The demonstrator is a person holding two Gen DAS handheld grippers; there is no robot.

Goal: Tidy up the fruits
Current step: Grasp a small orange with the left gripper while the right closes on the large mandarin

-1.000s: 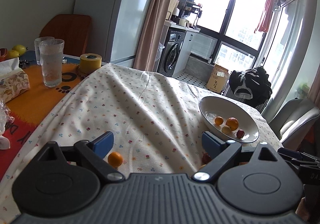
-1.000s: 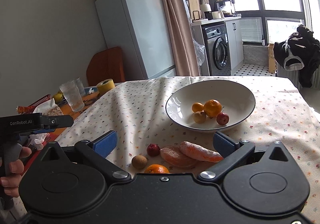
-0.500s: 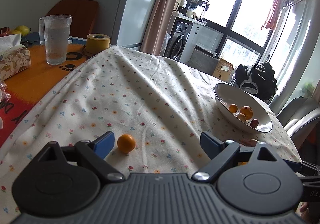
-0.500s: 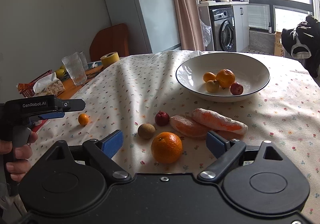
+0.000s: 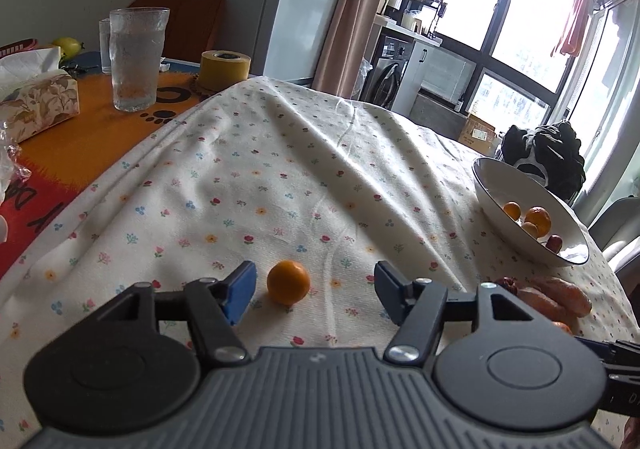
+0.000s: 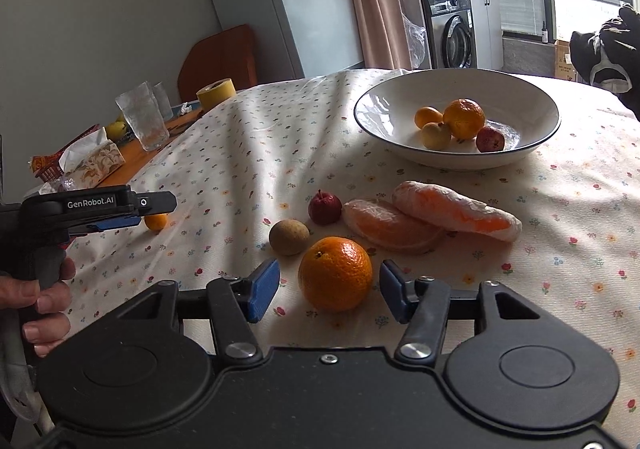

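Observation:
A small orange fruit (image 5: 288,282) lies on the floral tablecloth, just inside my open left gripper (image 5: 314,291) and nearer its left finger. In the right wrist view a large orange (image 6: 335,273) sits between the fingers of my open right gripper (image 6: 327,291), untouched on both sides. Beyond it lie a brown round fruit (image 6: 289,237), a small red fruit (image 6: 325,207) and two peeled orange segments (image 6: 428,215). The white bowl (image 6: 532,107) holds several small fruits. The left gripper (image 6: 120,217) shows at the left, over the small orange fruit (image 6: 156,221).
A water glass (image 5: 137,59), a yellow tape roll (image 5: 224,69) and a tissue box (image 5: 38,105) stand on the orange mat at the far left. A dark garment (image 5: 544,155) hangs on a chair behind the bowl (image 5: 490,185). A hand (image 6: 38,297) holds the left gripper's handle.
Both grippers have moved down and forward: the small orange fruit now lies between the left fingers, and the large orange has come in between the right fingers.

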